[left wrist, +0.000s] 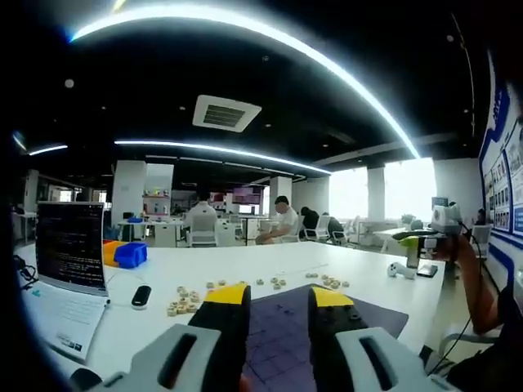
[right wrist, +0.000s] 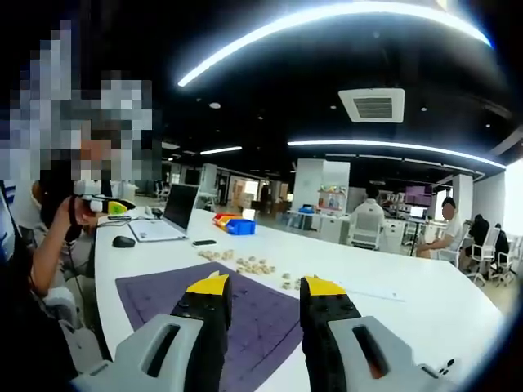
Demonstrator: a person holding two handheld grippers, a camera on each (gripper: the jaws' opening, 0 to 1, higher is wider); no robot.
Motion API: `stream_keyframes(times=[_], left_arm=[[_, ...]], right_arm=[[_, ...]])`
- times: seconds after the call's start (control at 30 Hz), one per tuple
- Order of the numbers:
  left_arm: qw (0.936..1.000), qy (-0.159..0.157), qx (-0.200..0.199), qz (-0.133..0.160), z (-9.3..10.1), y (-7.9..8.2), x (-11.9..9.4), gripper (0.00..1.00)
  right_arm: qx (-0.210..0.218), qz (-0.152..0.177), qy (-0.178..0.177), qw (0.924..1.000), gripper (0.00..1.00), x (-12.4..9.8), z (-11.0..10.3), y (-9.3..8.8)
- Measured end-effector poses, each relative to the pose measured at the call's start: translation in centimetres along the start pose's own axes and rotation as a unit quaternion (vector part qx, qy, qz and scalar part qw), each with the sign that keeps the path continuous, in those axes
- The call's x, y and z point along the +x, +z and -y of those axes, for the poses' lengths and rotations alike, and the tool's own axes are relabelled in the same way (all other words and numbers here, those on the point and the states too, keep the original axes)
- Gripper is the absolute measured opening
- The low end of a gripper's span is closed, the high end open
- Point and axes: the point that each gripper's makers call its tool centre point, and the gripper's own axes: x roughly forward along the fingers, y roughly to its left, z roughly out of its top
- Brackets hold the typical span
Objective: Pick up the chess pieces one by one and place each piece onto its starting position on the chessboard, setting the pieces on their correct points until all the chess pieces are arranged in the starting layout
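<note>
Two grippers raised above the bench (left wrist: 245, 261) before any pick.
Purple chessboard (right wrist: 155, 294) lies bare; chess pieces (right wrist: 253, 265) sit scattered beyond it; left gripper (left wrist: 278, 300) and right gripper (right wrist: 259, 287), jaws wide, hold nothing. Next: descend onto one piece.

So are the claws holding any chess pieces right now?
No. The left claw and the right claw are both open with nothing between their jaws. The chess pieces lie loose on the white table, beyond the purple chessboard.

2 raised views from opposite ends of one purple chessboard (left wrist: 286, 335)
</note>
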Motion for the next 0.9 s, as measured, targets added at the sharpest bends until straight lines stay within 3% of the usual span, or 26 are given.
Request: stream_keyframes(times=[0.23, 0.43, 0.53, 0.6, 0.77, 0.9], left_arm=[[0.9999, 0.003, 0.002, -0.015, -1.1, -1.1, 2.0, 0.30], [0.9987, 0.016, 0.010, -0.047, -3.9, -3.3, 5.0, 0.30], [0.9996, 0.004, 0.009, -0.028, -4.5, -3.1, 6.3, 0.33], [0.9993, 0.000, -0.006, -0.036, -4.9, -3.3, 7.1, 0.33], [0.9986, 0.006, 0.012, -0.050, -6.2, -3.2, 8.7, 0.33], [0.9960, 0.007, 0.039, -0.080, -7.0, -3.0, 9.8, 0.33]], right_arm=[[0.005, -0.007, 0.015, 0.9998, 0.34, 0.9, -0.4, -0.8], [-0.007, -0.015, 0.037, 0.9992, 0.34, 2.3, -1.6, -1.3], [-0.005, -0.020, 0.053, 0.9984, 0.34, 2.8, -2.5, -1.7], [-0.009, -0.026, 0.057, 0.9980, 0.34, 3.1, -2.8, -1.9], [-0.015, -0.032, 0.062, 0.9975, 0.34, 3.3, -3.5, -2.2], [-0.014, -0.033, 0.060, 0.9975, 0.34, 3.3, -3.5, -2.4]])
